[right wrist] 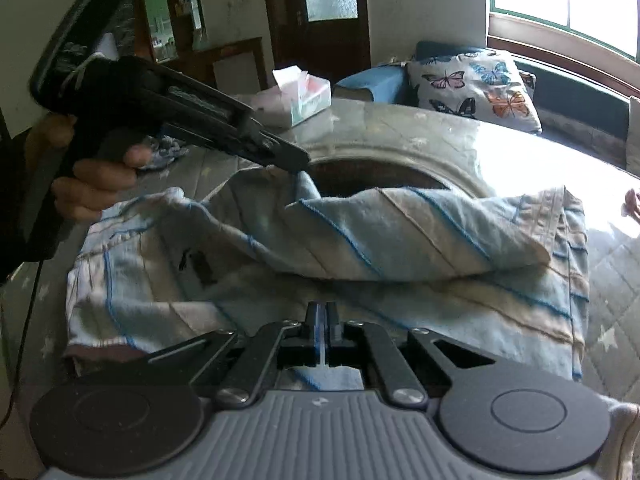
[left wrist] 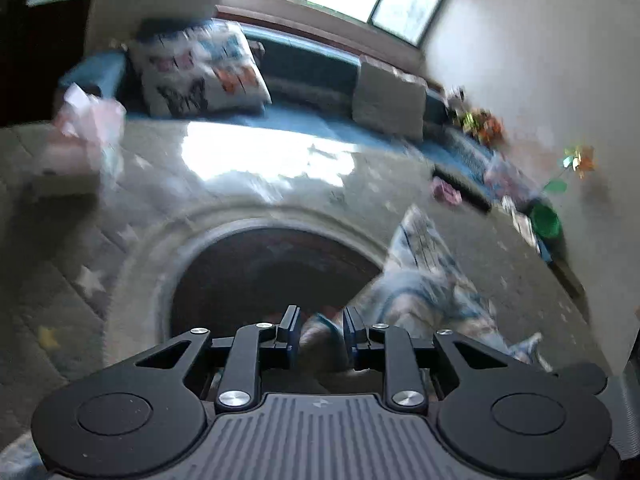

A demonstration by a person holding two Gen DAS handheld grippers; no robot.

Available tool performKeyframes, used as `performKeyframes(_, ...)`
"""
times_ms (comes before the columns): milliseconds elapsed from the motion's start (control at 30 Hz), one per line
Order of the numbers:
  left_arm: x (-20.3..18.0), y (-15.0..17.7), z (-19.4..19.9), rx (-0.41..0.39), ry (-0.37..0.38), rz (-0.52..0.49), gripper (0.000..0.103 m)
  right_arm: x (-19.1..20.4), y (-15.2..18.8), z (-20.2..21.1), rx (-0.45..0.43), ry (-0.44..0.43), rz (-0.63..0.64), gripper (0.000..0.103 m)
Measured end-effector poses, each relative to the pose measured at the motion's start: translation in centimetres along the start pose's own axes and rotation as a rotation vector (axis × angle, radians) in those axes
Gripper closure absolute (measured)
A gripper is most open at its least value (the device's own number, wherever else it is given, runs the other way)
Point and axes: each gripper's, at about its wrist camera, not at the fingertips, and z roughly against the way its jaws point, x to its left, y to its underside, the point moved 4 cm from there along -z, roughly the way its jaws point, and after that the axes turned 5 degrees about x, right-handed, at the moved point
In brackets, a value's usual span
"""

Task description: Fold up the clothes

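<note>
Right hand-held gripper point(right wrist: 321, 322) clenched, pads pinching near edge of striped garment point(right wrist: 360, 232). Left hand-held gripper point(left wrist: 321, 330) with jaws parted, fabric fold between the pads but not pressed; in right wrist view its tip point(right wrist: 286, 160) sits at a raised corner of the same garment, person's hand point(right wrist: 92, 176) on the handle. Garment lies partly folded over on the desk point(right wrist: 612, 280), which has a quilted star-print cover and a round dark opening point(left wrist: 272, 272). Tissue box point(right wrist: 306, 98) at far desk edge; butterfly pillow point(right wrist: 476, 84) on bench beyond, under window.
</note>
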Motion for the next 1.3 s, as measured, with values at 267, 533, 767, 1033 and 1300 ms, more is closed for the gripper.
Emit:
performKeyframes(267, -1.5, 2.9, -0.3, 0.041, 0.023, -0.079, 0.082, -2.4, -3.6, 2.2, -0.099, 0.036, -0.012, 0.064)
performKeyframes(533, -3.9, 6.4, 1.0, 0.049, 0.052, -0.172, 0.086, -2.8, -8.7, -2.0, -0.035, 0.005, 0.084, 0.065)
performKeyframes(767, -3.8, 7.2, 1.4, 0.036, 0.066, -0.175, 0.086, -1.0, -8.6, -7.1, 0.101, 0.015, 0.241, 0.054)
performKeyframes(1033, -2.1, 4.7, 3.7, -0.047, 0.024, -0.136, 0.083, -1.6, -7.1, -7.7, 0.143, 0.051, 0.259, 0.071)
performKeyframes(1300, 0.1, 1.7, 2.1, -0.049, -0.029, -0.016, 0.078, -3.0, -7.8, -5.2, 0.032, 0.046, 0.148, 0.096)
